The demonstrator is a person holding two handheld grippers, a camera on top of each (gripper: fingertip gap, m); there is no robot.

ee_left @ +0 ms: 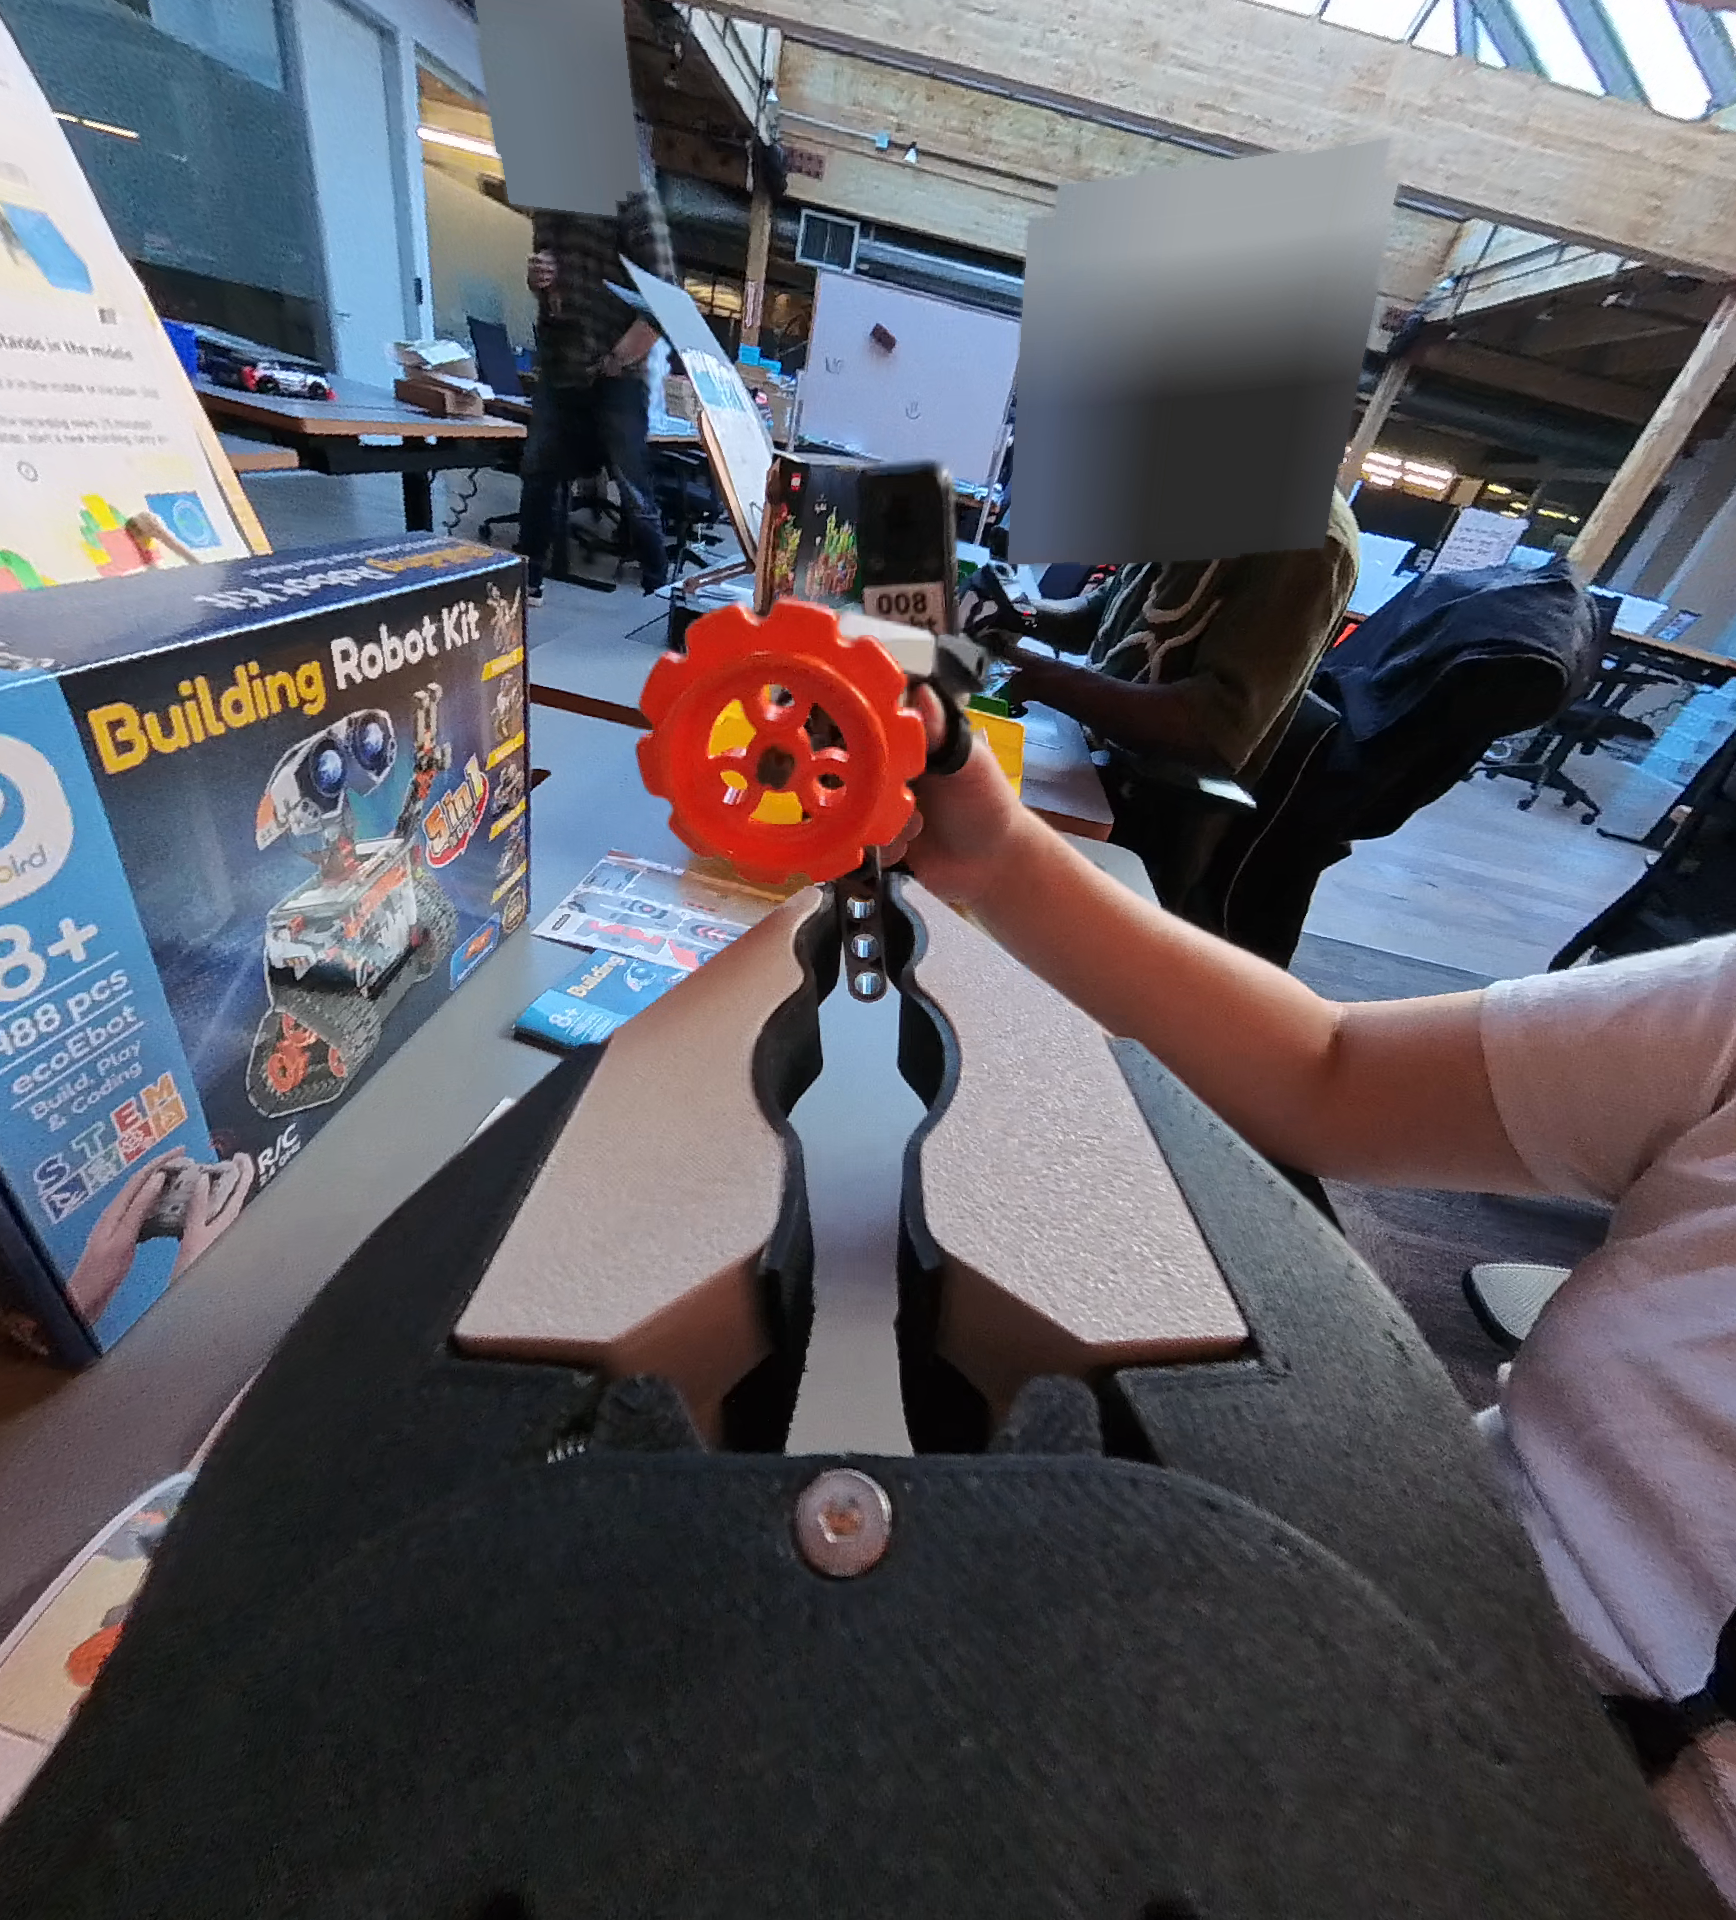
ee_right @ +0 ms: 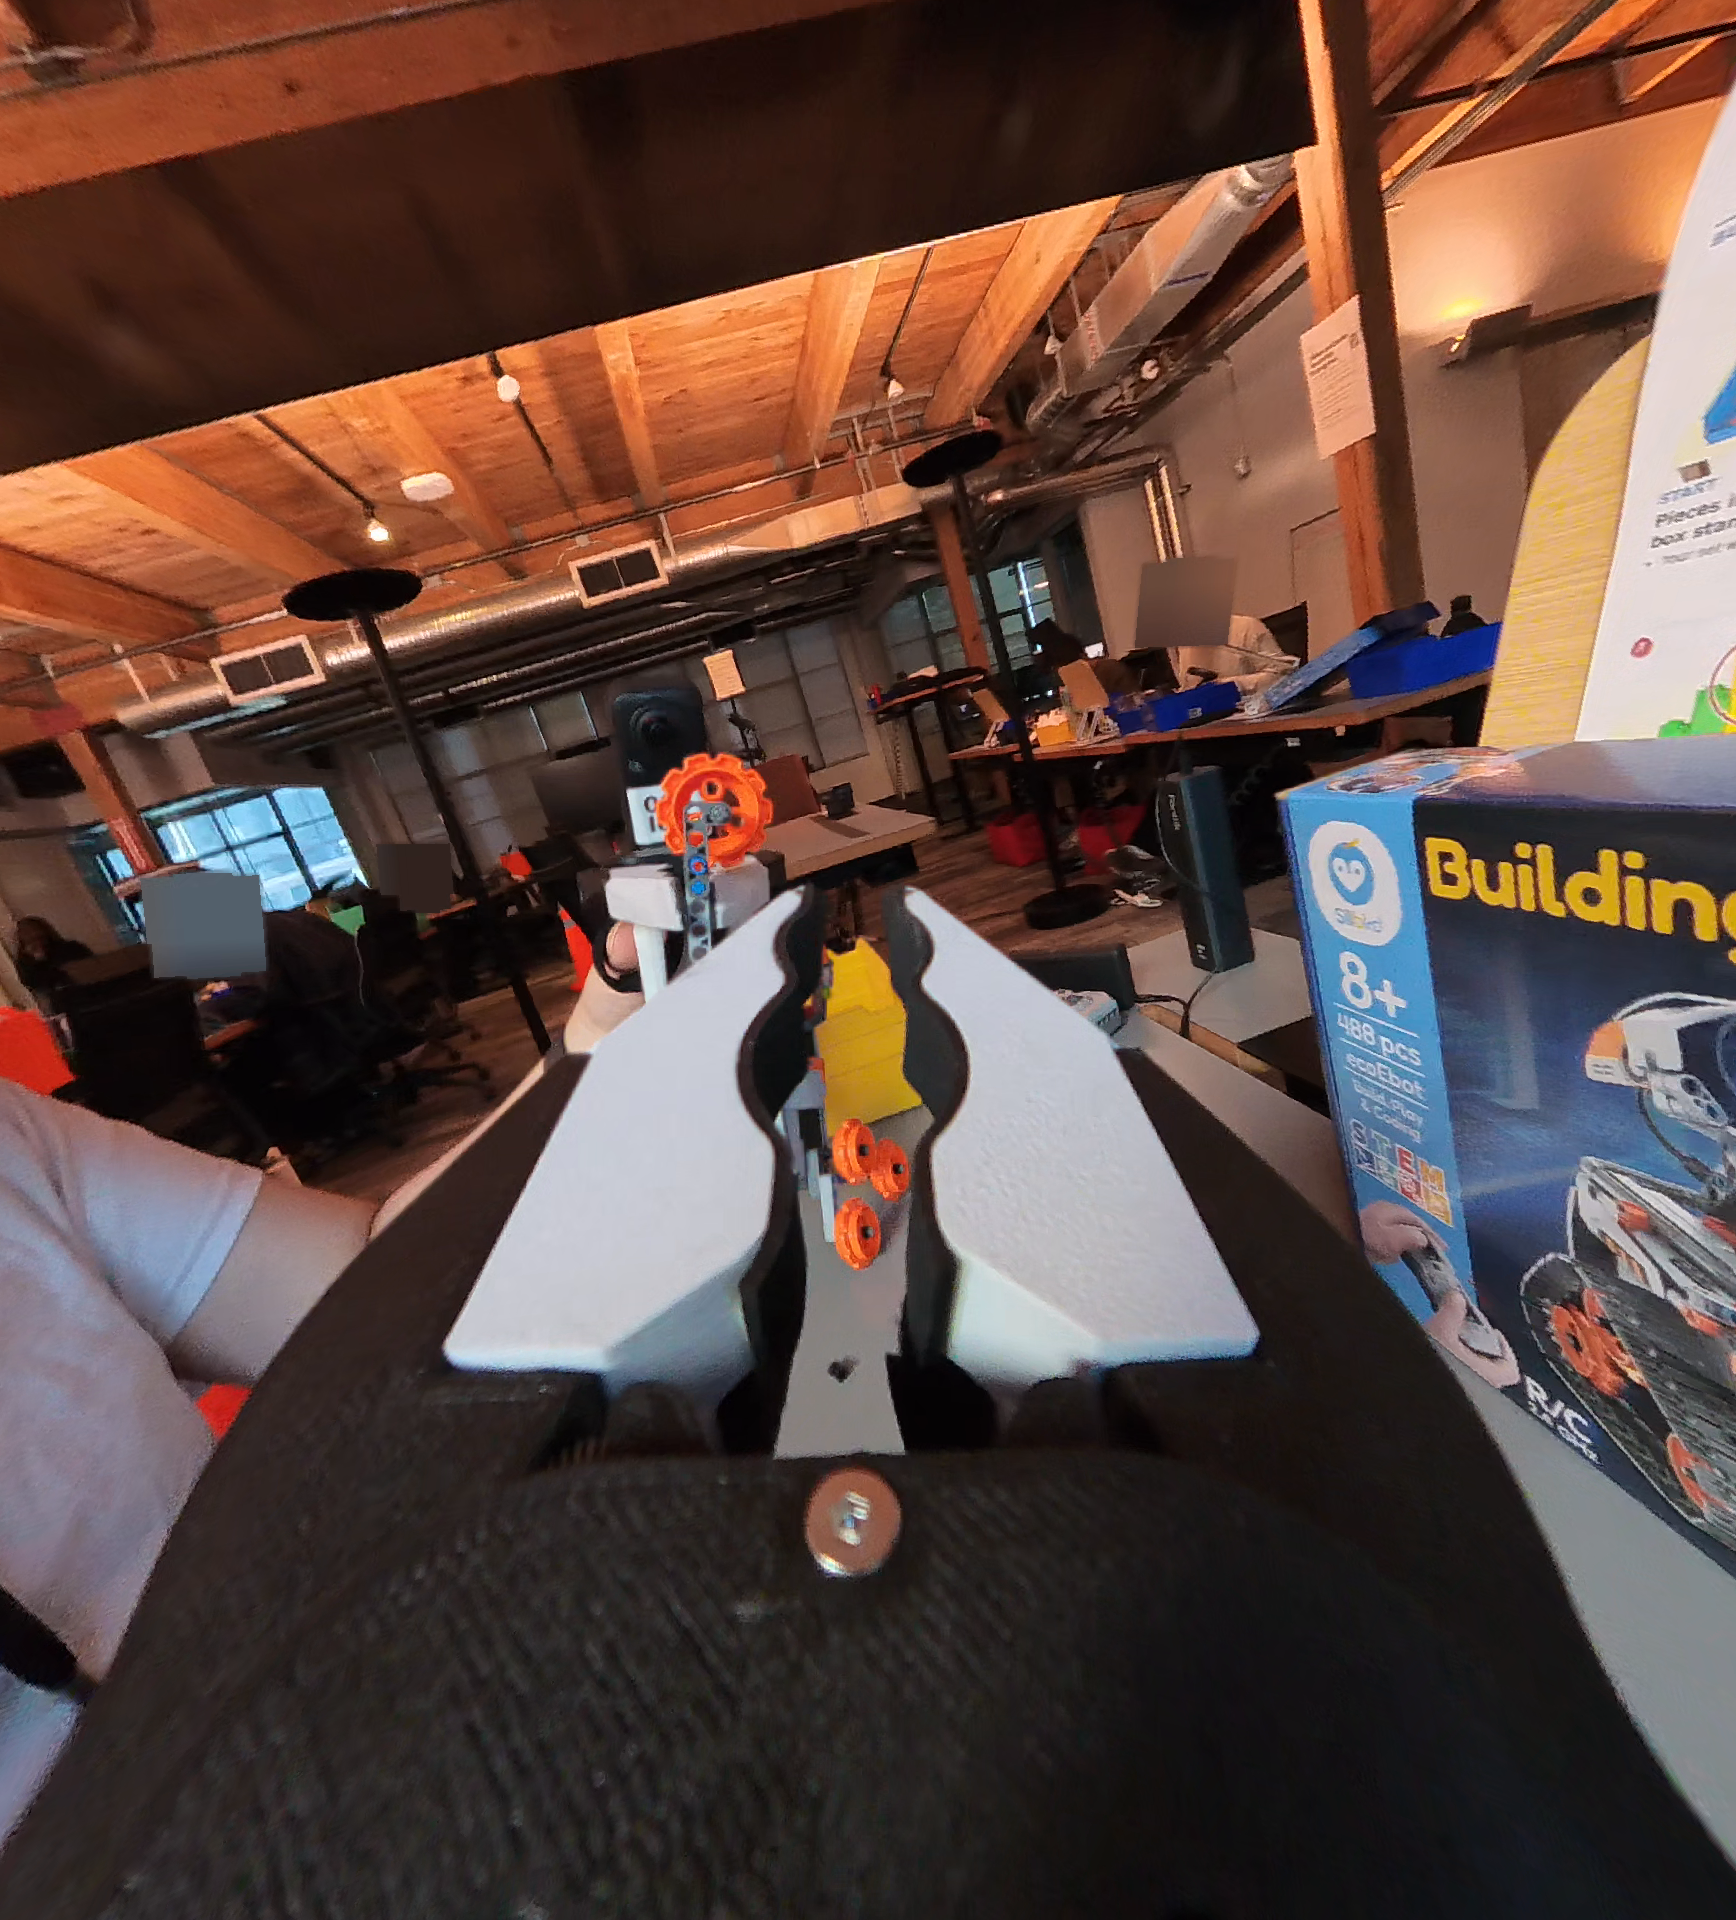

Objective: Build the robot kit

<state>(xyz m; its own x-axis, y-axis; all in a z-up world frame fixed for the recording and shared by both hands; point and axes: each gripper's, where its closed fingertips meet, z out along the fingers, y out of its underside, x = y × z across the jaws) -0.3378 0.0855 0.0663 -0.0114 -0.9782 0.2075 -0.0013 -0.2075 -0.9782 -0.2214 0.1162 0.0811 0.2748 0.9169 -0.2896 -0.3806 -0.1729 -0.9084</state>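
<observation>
Left wrist view: left gripper (ee_left: 865, 914) clamping holed beam (ee_left: 866, 951)

Orange gear wheel (ee_left: 781, 740), yellow behind its spokes; black holed beam (ee_left: 864, 940); blue-and-black kit box (ee_left: 220, 894).

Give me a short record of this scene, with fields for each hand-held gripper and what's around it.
Left hand-held gripper: shut on a dark holed beam carrying an orange gear
Right hand-held gripper: fingers slightly apart, grip unclear; small orange wheels and a yellow block seen between them
Nearby: robot kit box on the grey table
</observation>
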